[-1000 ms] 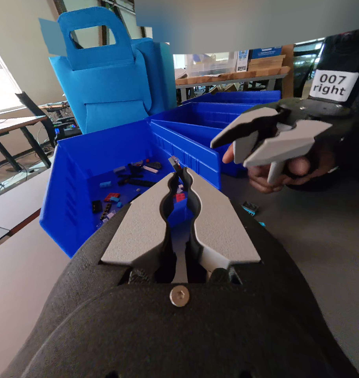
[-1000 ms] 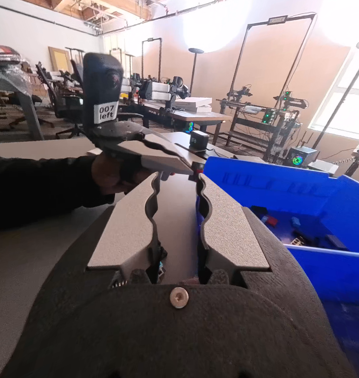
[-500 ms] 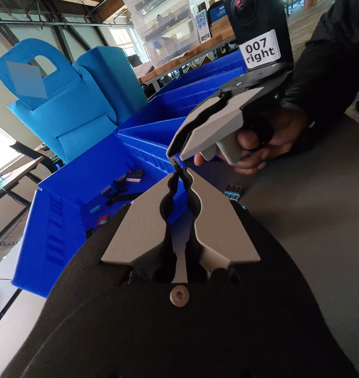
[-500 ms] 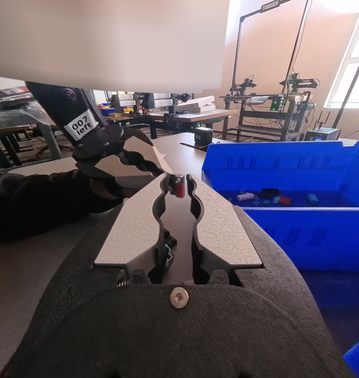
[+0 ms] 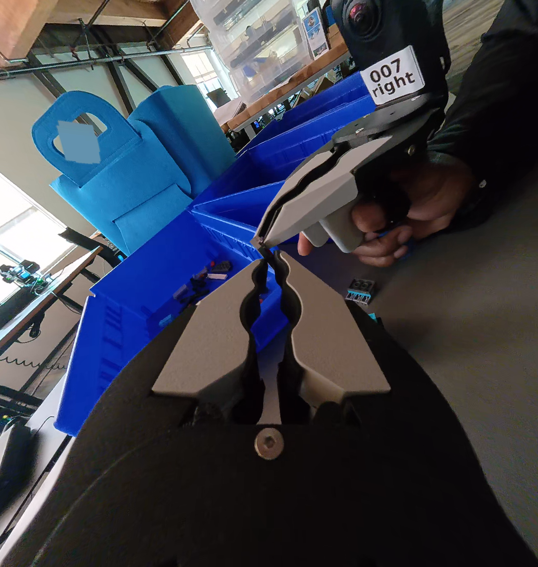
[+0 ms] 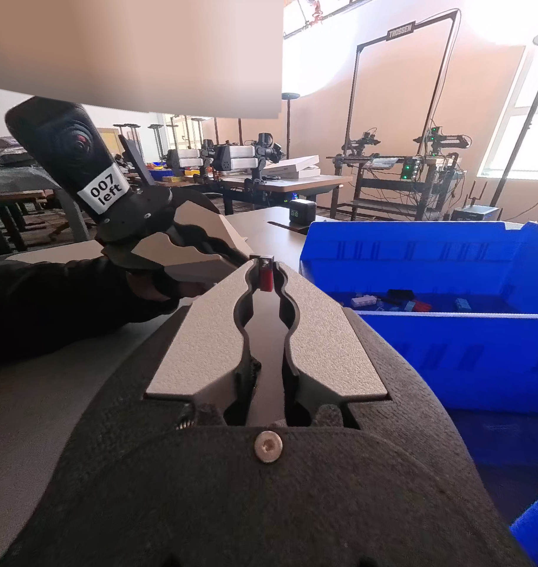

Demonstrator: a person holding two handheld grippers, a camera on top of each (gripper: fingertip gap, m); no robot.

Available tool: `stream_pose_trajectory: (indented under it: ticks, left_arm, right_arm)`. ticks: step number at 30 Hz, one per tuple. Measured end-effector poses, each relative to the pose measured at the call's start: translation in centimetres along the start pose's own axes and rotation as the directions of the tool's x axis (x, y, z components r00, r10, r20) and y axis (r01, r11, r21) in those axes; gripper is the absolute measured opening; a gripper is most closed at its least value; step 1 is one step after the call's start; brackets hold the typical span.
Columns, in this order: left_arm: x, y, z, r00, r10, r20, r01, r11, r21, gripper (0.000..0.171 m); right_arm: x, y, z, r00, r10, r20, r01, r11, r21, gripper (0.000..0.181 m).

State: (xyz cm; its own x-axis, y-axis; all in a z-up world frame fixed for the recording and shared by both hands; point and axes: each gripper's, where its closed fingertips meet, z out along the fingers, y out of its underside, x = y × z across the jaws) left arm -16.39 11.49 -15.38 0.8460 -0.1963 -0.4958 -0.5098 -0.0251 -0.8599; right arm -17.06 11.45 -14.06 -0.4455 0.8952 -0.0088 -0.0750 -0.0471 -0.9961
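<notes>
Right claw (image 6: pixel 265 267) pinching red brick (image 6: pixel 266 277), left claw (image 5: pixel 269 257) clamped on its dark end, red visible only in right view

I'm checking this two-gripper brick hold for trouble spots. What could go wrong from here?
1. The small red brick sits only at the tips of the right gripper; it could slip out.
2. The left gripper meets it tip to tip, pinching a dark piece; a skewed push could twist both loose.
3. A dropped piece may land on the grey table, not in the blue plastic bin.
</notes>
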Motion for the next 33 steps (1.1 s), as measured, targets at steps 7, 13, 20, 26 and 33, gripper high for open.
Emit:
stream_pose_trajectory:
  ticks: [7, 13, 20, 26, 33]
  left_arm:
    - [0.21, 0.19, -0.07, 1.000, -0.009, -0.027, 0.009, 1.000, 0.001, 0.006]
    - [0.00, 0.35, 0.21, 0.962, -0.253, -0.098, 0.256, 0.967, 0.019, 0.010]
    - [0.27, 0.42, 0.63, 0.890, -0.428, -0.161, 0.433, 0.901, -0.002, 0.009]
    - [0.31, 0.41, 0.62, 0.926, -0.353, -0.133, 0.355, 0.935, -0.006, 0.007]
    - [0.76, 0.27, 0.31, 0.920, -0.344, -0.189, 0.353, 0.936, 0.015, 0.005]
  right_arm:
    - [-0.05, 0.27, 0.04, 0.999, 0.035, 0.024, -0.035, 0.999, -0.013, 0.008]
    - [0.26, 0.33, 0.05, 1.000, 0.024, 0.006, -0.024, 1.000, -0.014, 0.008]
    - [0.21, 0.23, 0.01, 1.000, -0.004, 0.001, 0.004, 1.000, -0.008, 0.008]
    - [0.20, 0.19, -0.01, 1.000, 0.016, 0.010, -0.016, 1.000, -0.008, 0.008]
    - [-0.02, 0.33, -0.02, 0.985, 0.160, 0.068, -0.159, 0.987, -0.019, 0.007]
